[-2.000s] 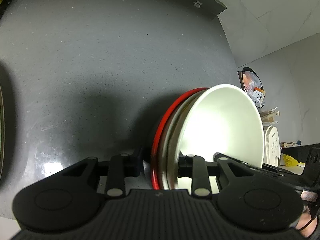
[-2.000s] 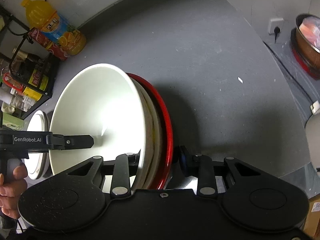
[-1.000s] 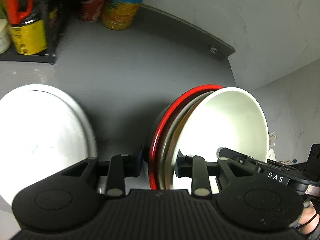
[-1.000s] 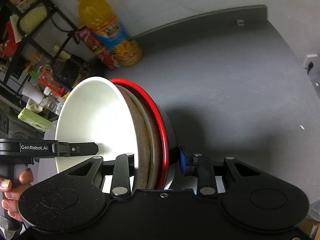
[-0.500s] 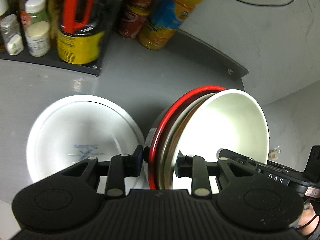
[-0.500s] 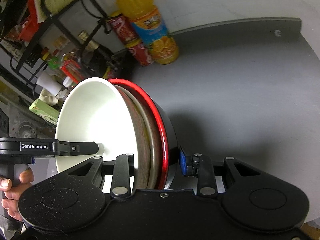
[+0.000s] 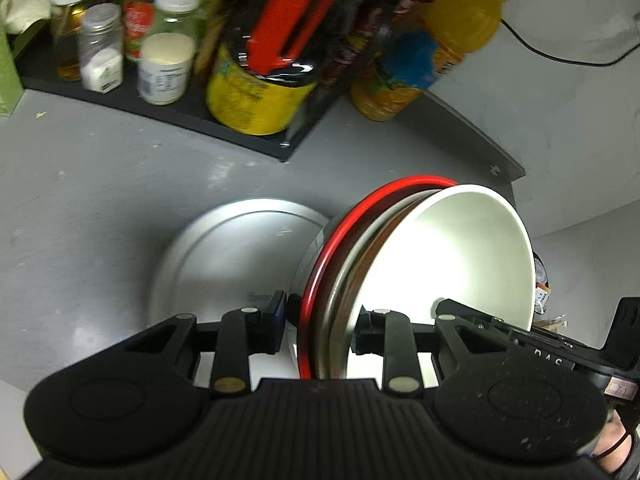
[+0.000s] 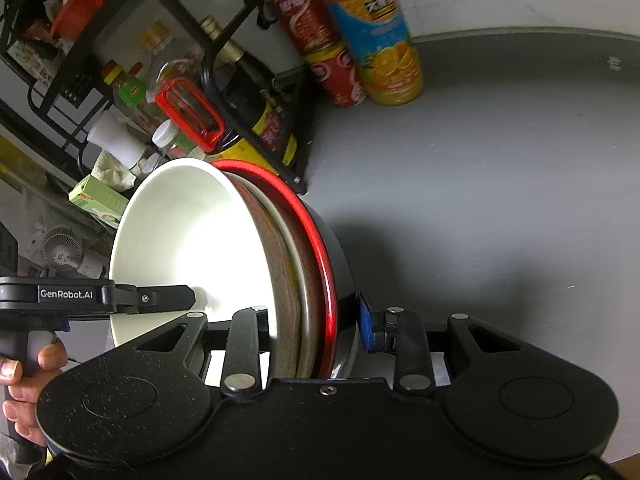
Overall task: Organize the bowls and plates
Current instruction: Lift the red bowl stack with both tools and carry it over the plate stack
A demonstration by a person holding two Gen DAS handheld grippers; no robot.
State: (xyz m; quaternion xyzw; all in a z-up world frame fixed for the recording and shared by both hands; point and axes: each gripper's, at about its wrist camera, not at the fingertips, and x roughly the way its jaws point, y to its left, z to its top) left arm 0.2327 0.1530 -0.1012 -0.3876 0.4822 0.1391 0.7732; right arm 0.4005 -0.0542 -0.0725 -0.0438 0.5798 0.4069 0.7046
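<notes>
A nested stack of bowls [image 7: 440, 264] is held off the grey counter: a white bowl innermost, brownish bowls around it, a red-rimmed dark bowl [image 7: 332, 240] outermost. My left gripper [image 7: 320, 328] is shut on the stack's rim. The right gripper [image 8: 316, 328] clamps the opposite rim of the same bowl stack [image 8: 192, 240]. A white plate [image 7: 236, 256] lies flat on the counter just left of the stack in the left wrist view. The stack hides the plate in the right wrist view.
A black rack [image 7: 168, 108] with jars, bottles and a yellow tin lines the back left. An orange juice bottle [image 8: 376, 32] and red cans [image 8: 324, 48] stand by the wall. Grey counter [image 8: 500, 168] spreads to the right. A hand [image 8: 28, 364] grips the left tool.
Both grippers have carried the bowl stack toward the rack and the white plate, which has come nearer to the stack. The grip on the rims is unchanged.
</notes>
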